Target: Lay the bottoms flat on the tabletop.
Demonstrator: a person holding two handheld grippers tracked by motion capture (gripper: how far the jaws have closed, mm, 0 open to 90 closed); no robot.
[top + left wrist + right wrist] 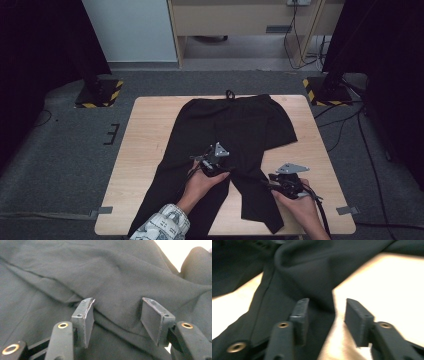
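Left gripper: held in left hand, jaws parted, pointing forward.
Right gripper: held in right hand, jaws parted, pointing left.

Your left gripper: black body, grey three-cornered plate on top, black cable. Your right gripper: same black build, same grey plate, cable trailing back. Jaws: flat dark pads, brass-coloured rivets at the joints. Your left sleeve: white, dark print.

This looks like a lab or recording room. A small wooden bench stands on grey carpet, between stand bases with hazard stripes. Black curtains hang at both sides, and cables lie on the floor.
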